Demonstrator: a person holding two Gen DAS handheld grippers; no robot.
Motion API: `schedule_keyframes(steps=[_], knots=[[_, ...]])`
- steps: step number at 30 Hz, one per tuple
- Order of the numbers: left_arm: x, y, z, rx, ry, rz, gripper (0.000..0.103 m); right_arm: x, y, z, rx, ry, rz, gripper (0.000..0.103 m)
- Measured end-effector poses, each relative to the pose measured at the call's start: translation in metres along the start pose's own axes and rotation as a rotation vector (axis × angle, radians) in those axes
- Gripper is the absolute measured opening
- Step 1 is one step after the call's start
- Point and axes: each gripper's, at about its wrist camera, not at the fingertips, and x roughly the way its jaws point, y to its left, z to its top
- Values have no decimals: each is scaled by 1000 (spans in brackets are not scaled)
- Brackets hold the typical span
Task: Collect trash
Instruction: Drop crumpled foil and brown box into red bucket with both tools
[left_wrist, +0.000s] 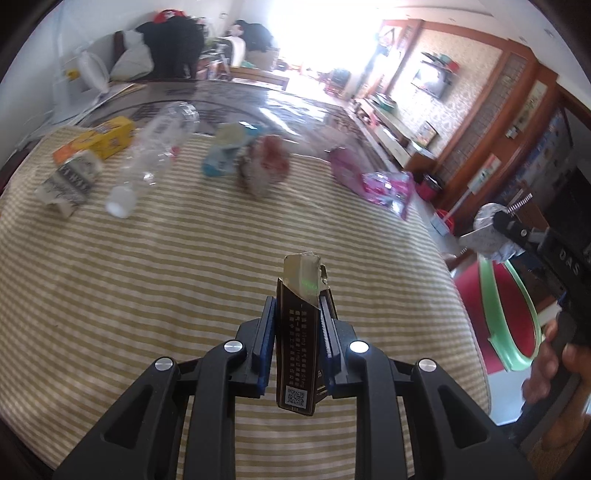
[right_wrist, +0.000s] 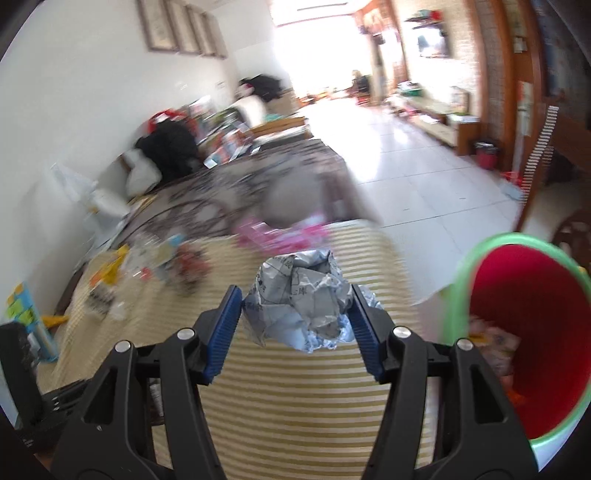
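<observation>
My left gripper (left_wrist: 297, 325) is shut on a flattened brown cigarette pack (left_wrist: 297, 347), held upright above the striped cloth (left_wrist: 184, 277). My right gripper (right_wrist: 295, 306) is shut on a crumpled ball of grey printed paper (right_wrist: 299, 299), and it shows in the left wrist view as the right gripper (left_wrist: 517, 230) with the paper ball (left_wrist: 487, 229) over the bin. The red bin with a green rim (right_wrist: 532, 332) stands to the right of the table and holds some wrappers. Several pieces of trash lie further back: a clear plastic bottle (left_wrist: 155, 155), a yellow box (left_wrist: 107, 138), pink wrappers (left_wrist: 373, 177).
A silver printed carton (left_wrist: 70, 181) and a blue and a red crumpled packet (left_wrist: 243, 158) lie on the cloth. A patterned dark tabletop (left_wrist: 258, 99) extends beyond. A person's hand (left_wrist: 554, 362) holds the right gripper. Tiled floor (right_wrist: 406, 166) lies right of the table.
</observation>
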Motion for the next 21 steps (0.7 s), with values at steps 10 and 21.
schedule_keyframes(steps=[10,21], knots=[[12,-53,-5,83,33,-73,19,-25,-129,-7,334,5,-255,59],[24,-168,8,242,53,-312,19,-59,-157,-3,473,-176,-489,98]])
